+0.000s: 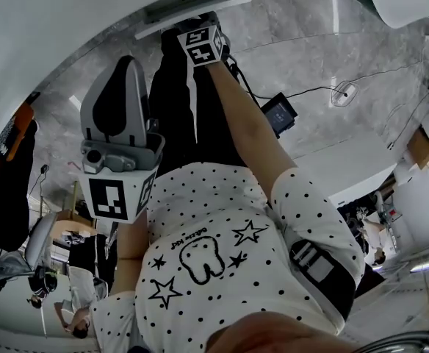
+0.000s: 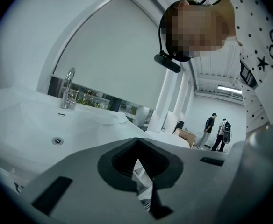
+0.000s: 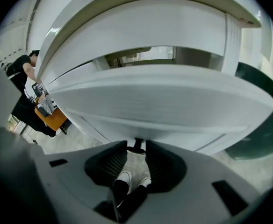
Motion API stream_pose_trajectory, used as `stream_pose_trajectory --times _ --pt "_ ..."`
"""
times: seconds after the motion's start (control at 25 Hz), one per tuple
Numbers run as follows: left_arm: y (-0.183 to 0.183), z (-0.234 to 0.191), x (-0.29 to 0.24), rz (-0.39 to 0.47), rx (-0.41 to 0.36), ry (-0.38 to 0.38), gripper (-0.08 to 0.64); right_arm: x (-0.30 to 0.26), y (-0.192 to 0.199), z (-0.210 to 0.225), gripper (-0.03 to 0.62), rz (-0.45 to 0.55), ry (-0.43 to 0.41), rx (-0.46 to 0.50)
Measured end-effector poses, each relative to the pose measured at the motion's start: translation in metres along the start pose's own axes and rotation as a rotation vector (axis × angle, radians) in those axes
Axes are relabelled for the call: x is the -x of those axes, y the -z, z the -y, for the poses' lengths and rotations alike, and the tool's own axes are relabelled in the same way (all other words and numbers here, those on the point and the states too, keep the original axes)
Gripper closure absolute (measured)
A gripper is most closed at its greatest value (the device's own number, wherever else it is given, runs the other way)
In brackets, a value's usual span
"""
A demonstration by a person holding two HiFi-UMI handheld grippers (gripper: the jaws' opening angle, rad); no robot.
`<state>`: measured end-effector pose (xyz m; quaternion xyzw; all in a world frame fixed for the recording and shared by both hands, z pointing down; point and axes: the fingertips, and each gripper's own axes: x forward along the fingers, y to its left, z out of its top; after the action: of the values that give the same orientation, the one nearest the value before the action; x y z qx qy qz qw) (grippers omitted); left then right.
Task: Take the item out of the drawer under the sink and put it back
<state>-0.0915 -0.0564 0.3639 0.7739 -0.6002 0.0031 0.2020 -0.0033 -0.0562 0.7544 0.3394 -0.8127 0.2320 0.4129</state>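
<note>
Now the white sink (image 2: 33,120) with its faucet (image 2: 68,90) spreads to the left of the left gripper (image 2: 138,140), whose jaws are clenched together on nothing. Under the sink's rim, the white drawer (image 3: 150,101) front fills the far side ahead of the right gripper (image 3: 136,149). Its jaws stand released with a narrow gap between them, the drawer's small dark handle (image 3: 137,143) just at their tips. The item is out of sight
</note>
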Motion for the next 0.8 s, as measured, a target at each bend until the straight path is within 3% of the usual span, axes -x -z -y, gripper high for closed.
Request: stream_pose_trajectory --times 0.8 --pt "-0.0022 0.0022 0.0003 0.008 0.004 0.006 0.565 0.0018 0.0034 0.0001 0.464 -0.003 -0.022 0.062"
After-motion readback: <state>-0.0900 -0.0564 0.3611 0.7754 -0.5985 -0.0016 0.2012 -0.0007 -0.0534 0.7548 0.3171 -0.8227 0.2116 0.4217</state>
